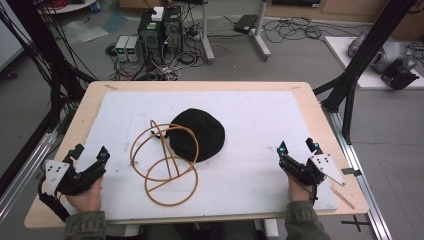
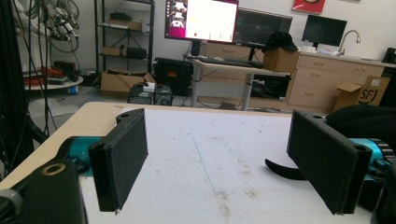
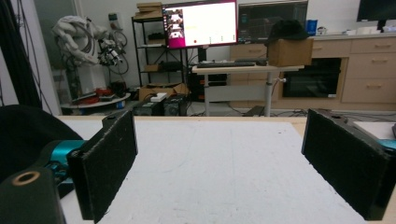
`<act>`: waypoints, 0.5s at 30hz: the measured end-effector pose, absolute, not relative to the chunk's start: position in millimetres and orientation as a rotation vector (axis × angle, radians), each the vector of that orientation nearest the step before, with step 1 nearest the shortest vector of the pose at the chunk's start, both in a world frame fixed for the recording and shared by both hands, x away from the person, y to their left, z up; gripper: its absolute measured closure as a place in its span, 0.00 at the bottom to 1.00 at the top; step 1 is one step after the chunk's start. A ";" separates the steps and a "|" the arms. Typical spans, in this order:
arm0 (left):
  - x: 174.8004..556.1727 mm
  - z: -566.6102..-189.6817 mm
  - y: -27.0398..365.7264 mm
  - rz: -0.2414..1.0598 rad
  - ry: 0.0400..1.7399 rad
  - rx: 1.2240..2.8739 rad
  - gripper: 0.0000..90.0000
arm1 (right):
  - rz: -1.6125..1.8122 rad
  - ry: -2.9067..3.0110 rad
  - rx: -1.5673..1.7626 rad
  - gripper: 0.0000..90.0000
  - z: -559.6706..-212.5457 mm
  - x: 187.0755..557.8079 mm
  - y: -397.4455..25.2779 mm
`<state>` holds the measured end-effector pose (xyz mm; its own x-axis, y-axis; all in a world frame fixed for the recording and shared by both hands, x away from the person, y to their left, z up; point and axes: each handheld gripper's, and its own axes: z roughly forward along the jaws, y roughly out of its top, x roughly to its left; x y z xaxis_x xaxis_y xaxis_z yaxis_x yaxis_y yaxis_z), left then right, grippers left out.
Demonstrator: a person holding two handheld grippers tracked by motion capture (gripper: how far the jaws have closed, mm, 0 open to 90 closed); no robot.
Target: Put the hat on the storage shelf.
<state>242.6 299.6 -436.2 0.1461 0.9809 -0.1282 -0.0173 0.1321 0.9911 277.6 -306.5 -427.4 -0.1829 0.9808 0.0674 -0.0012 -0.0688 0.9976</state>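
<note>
A black cap (image 1: 198,133) lies at the middle of the white mat (image 1: 260,125). A stand of thin wooden rings (image 1: 165,162) rests against its near left side. My left gripper (image 1: 90,153) sits near the mat's front left corner, open and holding nothing. My right gripper (image 1: 298,146) sits near the front right, also open and holding nothing. Between the wide-apart jaws of my left gripper (image 2: 224,163) lies bare mat, and the cap (image 2: 364,121) shows at the right. In the right gripper view, my right gripper (image 3: 233,168) frames bare mat, with the cap (image 3: 28,130) at the left.
The mat covers a wooden table (image 1: 310,100). Black frame posts (image 1: 370,45) stand to the right and cable bundles (image 1: 40,65) hang to the left. Computer boxes (image 1: 160,30) and loose cables sit on the floor beyond the table's far edge.
</note>
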 end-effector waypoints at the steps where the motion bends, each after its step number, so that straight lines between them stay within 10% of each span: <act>1: 242.7 -436.4 299.8 1.023 1.143 1.161 0.23 | 1.399 1.297 1.169 0.11 -427.1 277.4 -307.3; 15: 243.8 -437.3 300.0 1.030 1.148 1.184 0.23 | 1.383 1.263 1.191 0.11 -424.5 276.0 -314.7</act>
<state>243.8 300.0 -437.3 0.1412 0.9839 -0.1097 -0.0022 0.1111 0.9938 276.0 -314.7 -424.5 -0.1425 0.9863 0.0832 -0.0062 -0.0850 0.9964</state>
